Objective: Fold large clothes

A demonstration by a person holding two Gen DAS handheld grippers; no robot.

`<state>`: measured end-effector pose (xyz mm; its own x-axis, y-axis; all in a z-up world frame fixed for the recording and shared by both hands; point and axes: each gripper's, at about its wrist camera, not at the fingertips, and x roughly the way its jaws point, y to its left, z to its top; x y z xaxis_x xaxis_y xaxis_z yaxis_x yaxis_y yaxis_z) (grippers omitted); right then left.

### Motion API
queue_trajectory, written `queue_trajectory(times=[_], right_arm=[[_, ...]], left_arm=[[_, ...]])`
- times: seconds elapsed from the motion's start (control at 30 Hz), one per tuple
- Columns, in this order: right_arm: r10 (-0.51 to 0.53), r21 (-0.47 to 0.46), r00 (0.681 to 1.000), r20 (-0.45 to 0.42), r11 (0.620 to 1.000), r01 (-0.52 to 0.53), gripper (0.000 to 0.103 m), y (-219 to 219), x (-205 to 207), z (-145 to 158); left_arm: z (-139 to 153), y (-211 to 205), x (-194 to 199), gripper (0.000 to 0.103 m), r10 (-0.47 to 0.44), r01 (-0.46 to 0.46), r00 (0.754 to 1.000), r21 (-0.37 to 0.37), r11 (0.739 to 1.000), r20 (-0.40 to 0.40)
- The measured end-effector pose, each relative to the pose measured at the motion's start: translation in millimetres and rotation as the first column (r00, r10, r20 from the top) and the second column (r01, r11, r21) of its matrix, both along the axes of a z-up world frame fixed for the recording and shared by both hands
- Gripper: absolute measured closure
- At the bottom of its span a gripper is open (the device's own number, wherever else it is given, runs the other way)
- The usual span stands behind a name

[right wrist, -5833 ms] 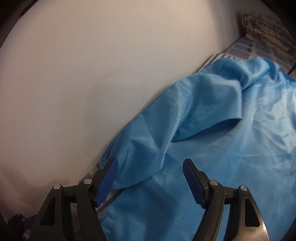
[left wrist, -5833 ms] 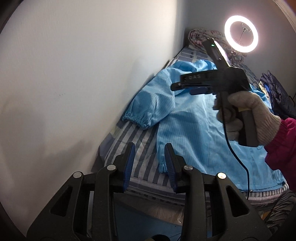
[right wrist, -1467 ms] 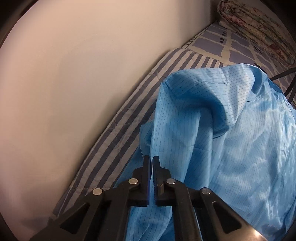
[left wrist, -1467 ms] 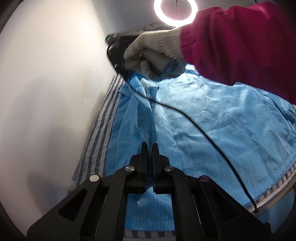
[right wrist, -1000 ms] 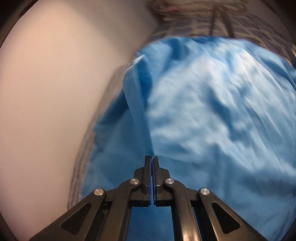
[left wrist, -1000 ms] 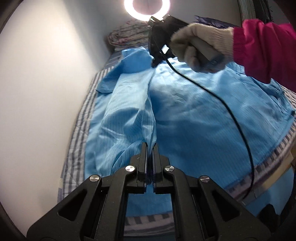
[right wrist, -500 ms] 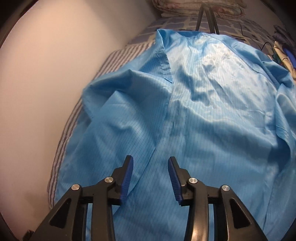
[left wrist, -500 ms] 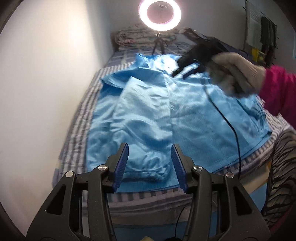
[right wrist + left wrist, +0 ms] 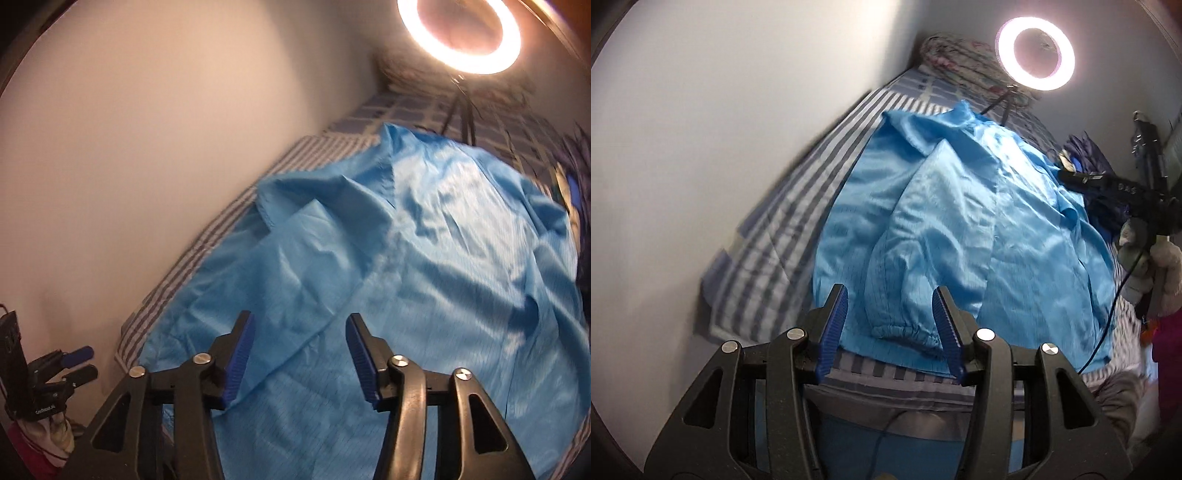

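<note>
The left gripper [image 9: 890, 328] is hanging with its blue-padded fingers [image 9: 834, 325] standing apart and nothing between them; framed in the gap, low in the left wrist view, is the gathered cuff [image 9: 905, 334] of a sleeve lying flat below. The right gripper [image 9: 299, 352] is parting its fingers [image 9: 240, 350] wider at this moment, and they too are gripping nothing, only looking down on cloth that lies beneath them in the lower middle of the right wrist view.

Out from the fingers, the blue garment [image 9: 960, 221] is spreading across the centre of both views, lying on the striped bed [image 9: 783, 206] that runs diagonally against the pale wall at the left. Its near sleeve [image 9: 923, 240] is lying folded inward over the body, cuff toward the bottom hem. At the right edge of the left wrist view a gloved hand [image 9: 1145, 258] is holding the other tool, above the garment's far side. A ring light [image 9: 460, 33] is glowing at the upper right.

The step in hand looks like the release after the first sleeve fold, both tools clear of the cloth. The next move probably calls for reaching to the opposite side, at the right of the frames, pinching that sleeve at shoulder and cuff, and bringing it in to match.
</note>
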<state>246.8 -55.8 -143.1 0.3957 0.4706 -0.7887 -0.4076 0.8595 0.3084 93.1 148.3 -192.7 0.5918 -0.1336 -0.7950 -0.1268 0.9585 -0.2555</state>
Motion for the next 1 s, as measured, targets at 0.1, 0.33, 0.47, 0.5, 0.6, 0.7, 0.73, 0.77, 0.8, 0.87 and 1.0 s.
queue_trajectory(times=[0.1,0.33,0.47,0.5,0.6,0.7,0.73,0.77,0.8,0.87,1.0], right_arm=[[0.030,-0.017,0.999,0.024,0.999,-0.030,0.044,23,17,3],[0.107,-0.071,0.994,-0.004,0.992,-0.107,0.044,94,71,-11],[0.104,-0.102,0.994,-0.021,0.989,-0.105,0.044,123,102,-25],[0.100,-0.107,0.995,-0.032,0.989,-0.102,0.044,130,113,-31],[0.095,-0.116,0.994,-0.061,0.988,-0.102,0.044,144,137,-45],[0.107,-0.153,0.992,-0.069,0.981,-0.117,0.044,161,156,-60],[0.115,-0.168,0.991,-0.071,0.978,-0.125,0.045,167,162,-65],[0.121,-0.187,0.990,-0.071,0.973,-0.132,0.045,173,166,-69],[0.129,-0.204,0.989,-0.073,0.969,-0.141,0.045,180,171,-75],[0.143,-0.228,0.986,-0.080,0.961,-0.158,0.045,190,178,-85],[0.152,-0.302,0.984,-0.091,0.938,-0.173,0.045,211,188,-108]], left_arm=[[-21,6,5,0.053,0.014,-0.016,0.999,-0.067,0.998,-0.037],[-60,-2,27,0.053,0.007,-0.024,0.994,-0.156,0.987,-0.110],[-73,-10,37,0.057,-0.007,-0.013,0.992,-0.151,0.988,-0.129],[-75,-13,40,0.061,-0.016,-0.004,0.991,-0.148,0.989,-0.131],[-78,-18,46,0.085,-0.033,0.016,0.990,-0.129,0.992,-0.135],[-78,-17,47,0.096,-0.027,0.010,0.992,-0.134,0.991,-0.124],[-77,-17,46,0.098,-0.026,0.010,0.993,-0.137,0.990,-0.117],[-74,-18,45,0.099,-0.030,0.015,0.994,-0.136,0.991,-0.108],[-71,-19,44,0.099,-0.034,0.021,0.995,-0.131,0.991,-0.098],[-62,-22,40,0.100,-0.043,0.035,0.997,-0.115,0.993,-0.068],[-49,-24,29,0.100,-0.055,0.053,0.998,-0.110,0.993,-0.022]])
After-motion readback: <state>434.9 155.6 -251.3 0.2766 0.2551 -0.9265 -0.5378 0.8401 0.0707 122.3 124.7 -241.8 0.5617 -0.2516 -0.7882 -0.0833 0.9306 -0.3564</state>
